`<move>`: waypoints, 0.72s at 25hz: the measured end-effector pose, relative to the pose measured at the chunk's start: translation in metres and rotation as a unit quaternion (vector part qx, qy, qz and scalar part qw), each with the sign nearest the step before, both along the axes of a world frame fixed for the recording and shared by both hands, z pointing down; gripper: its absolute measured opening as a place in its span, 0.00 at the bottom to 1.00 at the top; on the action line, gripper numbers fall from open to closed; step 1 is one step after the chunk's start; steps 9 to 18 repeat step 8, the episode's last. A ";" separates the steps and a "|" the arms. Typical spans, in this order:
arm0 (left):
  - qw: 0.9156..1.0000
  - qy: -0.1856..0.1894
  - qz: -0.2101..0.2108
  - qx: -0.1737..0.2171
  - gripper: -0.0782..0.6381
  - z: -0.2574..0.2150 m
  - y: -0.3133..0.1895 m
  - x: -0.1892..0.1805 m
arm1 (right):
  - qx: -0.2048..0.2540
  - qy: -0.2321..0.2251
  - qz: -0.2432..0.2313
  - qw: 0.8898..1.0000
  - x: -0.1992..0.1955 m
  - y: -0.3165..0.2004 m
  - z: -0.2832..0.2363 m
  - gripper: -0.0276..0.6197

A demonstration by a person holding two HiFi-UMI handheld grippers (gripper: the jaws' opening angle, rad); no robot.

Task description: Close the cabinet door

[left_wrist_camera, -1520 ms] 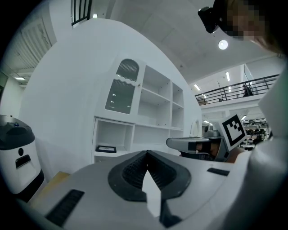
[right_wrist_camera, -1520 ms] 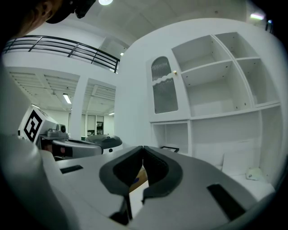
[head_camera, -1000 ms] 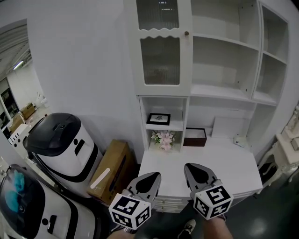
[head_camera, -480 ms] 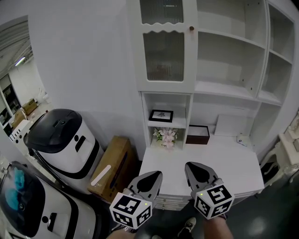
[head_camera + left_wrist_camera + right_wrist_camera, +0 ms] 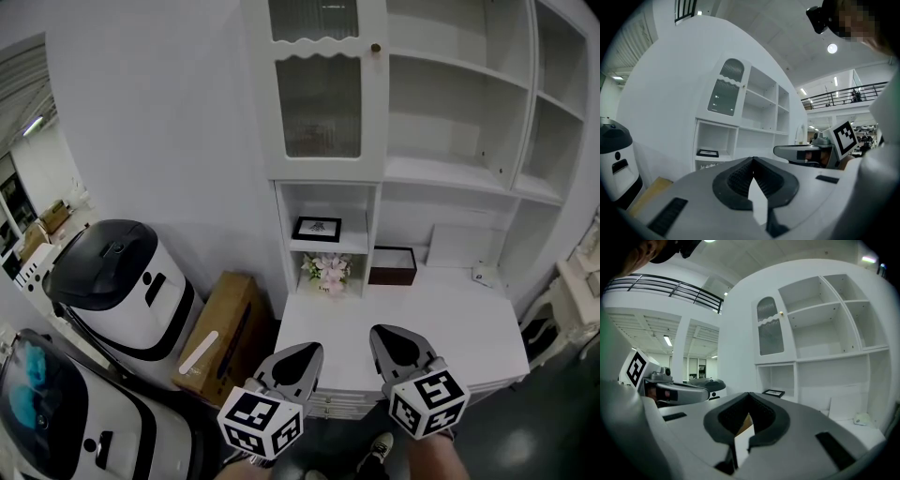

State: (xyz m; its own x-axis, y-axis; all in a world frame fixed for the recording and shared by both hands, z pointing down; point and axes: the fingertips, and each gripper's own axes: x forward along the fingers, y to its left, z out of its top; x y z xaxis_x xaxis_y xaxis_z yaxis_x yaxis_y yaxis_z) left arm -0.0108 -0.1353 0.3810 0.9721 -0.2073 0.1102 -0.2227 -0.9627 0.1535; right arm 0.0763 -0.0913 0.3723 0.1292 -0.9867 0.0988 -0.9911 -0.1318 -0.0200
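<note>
The white cabinet (image 5: 450, 122) stands against the wall ahead of me. Its glass-paned door (image 5: 319, 89) with a small brass knob (image 5: 375, 47) covers the upper left compartment and looks flush with the frame; in the right gripper view the door (image 5: 769, 326) looks the same. My left gripper (image 5: 305, 350) and right gripper (image 5: 394, 334) hover side by side at the desk's near edge, well short of the door. Both point toward the cabinet. In each gripper's own view the left gripper (image 5: 752, 159) and the right gripper (image 5: 749, 394) have their jaws together with nothing between them.
The white desk top (image 5: 459, 323) carries a dark box (image 5: 392, 264), a leaning white panel (image 5: 455, 246) and a small white object (image 5: 481, 275). A picture frame (image 5: 317, 228) and flowers (image 5: 325, 270) fill the lower cubby. A cardboard box (image 5: 220, 337) and a black-topped white machine (image 5: 117, 281) stand at the left.
Only the head view has swayed a little. Both grippers stay where they were, and the door looks the same.
</note>
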 end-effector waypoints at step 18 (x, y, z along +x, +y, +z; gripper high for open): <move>1.000 0.000 0.000 0.000 0.12 -0.002 0.000 0.001 | 0.002 0.001 0.000 1.000 0.001 0.000 -0.004 0.05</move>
